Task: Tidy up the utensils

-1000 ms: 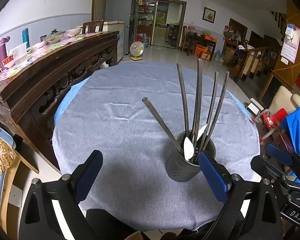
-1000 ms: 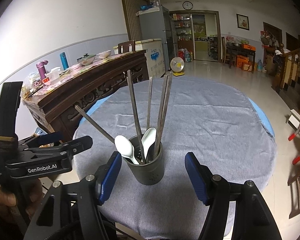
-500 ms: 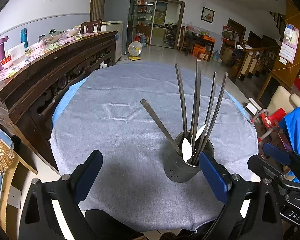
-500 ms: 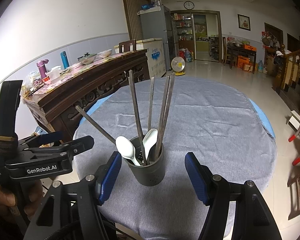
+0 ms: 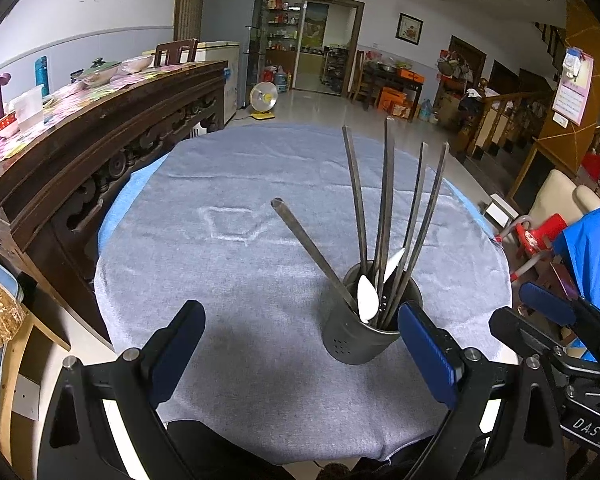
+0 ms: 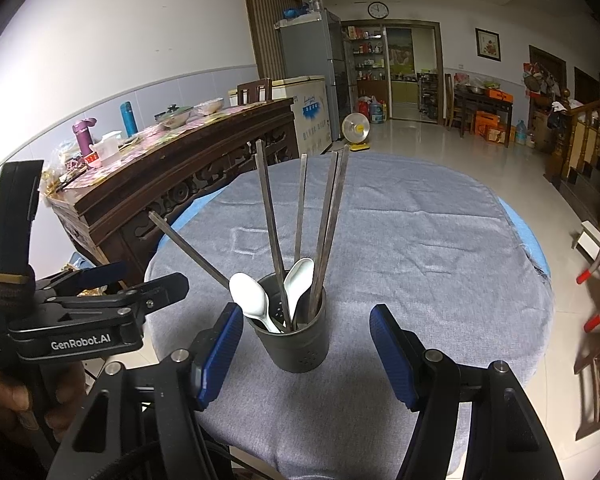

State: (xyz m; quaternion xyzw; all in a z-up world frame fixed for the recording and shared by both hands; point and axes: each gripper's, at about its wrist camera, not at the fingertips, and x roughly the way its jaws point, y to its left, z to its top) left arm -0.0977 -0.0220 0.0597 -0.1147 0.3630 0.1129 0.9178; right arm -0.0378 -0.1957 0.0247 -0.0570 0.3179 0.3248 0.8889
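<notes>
Utensil holder (image 6: 294,334): dark grey perforated cup, upright on the grey-clothed round desk (image 6: 420,240), near the edge closest to the cameras. Contents: six long dark chopsticks (image 6: 270,220) — five roughly upright and fanned, one leaning far out toward the carved wooden sideboard (image 6: 180,168) — plus two white spoons (image 6: 250,300) with bowls up, resting on the rim. No loose utensil visible anywhere on the cloth in either view.

Right gripper (image 6: 304,354): blue-padded fingers wide apart, straddling the holder without contact; nothing held. Left gripper (image 5: 300,344): fingers likewise spread, empty; the holder sits just inside its right finger (image 5: 428,356), seemingly clear of the pad.

Judgement: collection step looks complete, everything is in the cup. What remains, if anything, is tidying: the outlying chopstick could be stood up with the rest.

Next move would call for closing one pair of fingers on that slanted stick high on its shaft and tipping it inward, with the other gripper steadying the cup, since a sideways pull could topple it.
</notes>
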